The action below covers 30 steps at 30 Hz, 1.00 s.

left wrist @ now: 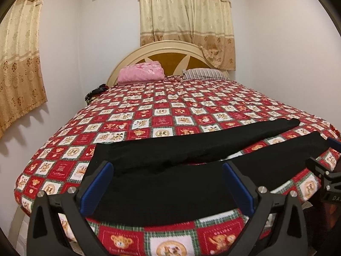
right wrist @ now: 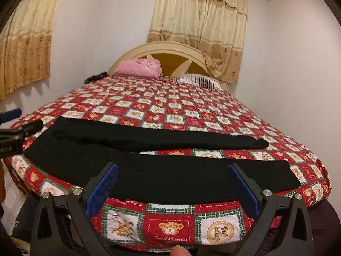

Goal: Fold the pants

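Observation:
Black pants point(left wrist: 170, 183) lie flat across the near end of the bed, waist to the left, two legs spread apart running right. In the right wrist view the pants point(right wrist: 170, 177) show both legs, the far leg point(right wrist: 149, 138) angled away. My left gripper point(left wrist: 168, 170) is open and empty, just above the waist part near the bed's front edge. My right gripper point(right wrist: 172, 175) is open and empty, over the near leg. The right gripper also shows at the right edge of the left wrist view point(left wrist: 328, 170); the left gripper shows at the left edge of the right wrist view point(right wrist: 12, 132).
The bed has a red checked teddy-bear bedspread point(left wrist: 170, 115). A pink folded blanket point(left wrist: 140, 72) and a striped pillow point(left wrist: 204, 73) lie by the headboard. Dark items point(left wrist: 96, 92) sit at the far left bed edge. Walls and curtains surround the bed. A fingertip point(right wrist: 180, 250) shows at the bottom.

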Each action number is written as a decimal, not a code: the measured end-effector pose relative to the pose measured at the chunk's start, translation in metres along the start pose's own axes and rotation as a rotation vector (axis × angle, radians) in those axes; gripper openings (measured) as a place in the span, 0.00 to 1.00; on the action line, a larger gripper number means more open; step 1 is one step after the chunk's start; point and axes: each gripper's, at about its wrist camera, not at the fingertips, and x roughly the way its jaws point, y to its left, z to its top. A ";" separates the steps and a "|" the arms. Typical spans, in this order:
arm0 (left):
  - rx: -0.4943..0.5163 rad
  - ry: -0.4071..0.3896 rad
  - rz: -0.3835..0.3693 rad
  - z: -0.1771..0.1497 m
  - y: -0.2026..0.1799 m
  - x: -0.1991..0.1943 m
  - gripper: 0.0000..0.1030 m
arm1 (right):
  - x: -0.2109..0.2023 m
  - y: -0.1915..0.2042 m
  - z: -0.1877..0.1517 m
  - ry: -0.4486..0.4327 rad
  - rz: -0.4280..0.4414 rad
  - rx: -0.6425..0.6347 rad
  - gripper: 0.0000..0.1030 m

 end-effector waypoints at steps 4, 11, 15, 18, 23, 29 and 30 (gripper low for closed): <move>0.008 0.039 -0.018 0.001 0.010 0.027 1.00 | 0.027 -0.003 0.001 0.041 0.007 0.009 0.99; 0.024 0.101 0.112 0.010 0.079 0.085 1.00 | 0.070 -0.012 0.009 0.100 0.051 -0.010 0.99; 0.018 0.170 0.182 0.015 0.129 0.125 1.00 | 0.094 -0.021 0.015 0.126 0.039 -0.012 0.99; 0.000 0.218 0.217 0.016 0.157 0.151 1.00 | 0.115 -0.024 0.018 0.146 0.039 -0.022 0.99; -0.080 0.308 0.162 0.023 0.186 0.196 0.83 | 0.142 -0.029 0.020 0.186 0.066 -0.016 0.99; -0.119 0.383 0.085 0.020 0.196 0.245 0.68 | 0.163 -0.046 0.025 0.217 0.087 0.038 0.96; -0.134 0.394 0.065 0.017 0.197 0.251 0.64 | 0.164 -0.050 0.025 0.219 0.087 0.042 0.92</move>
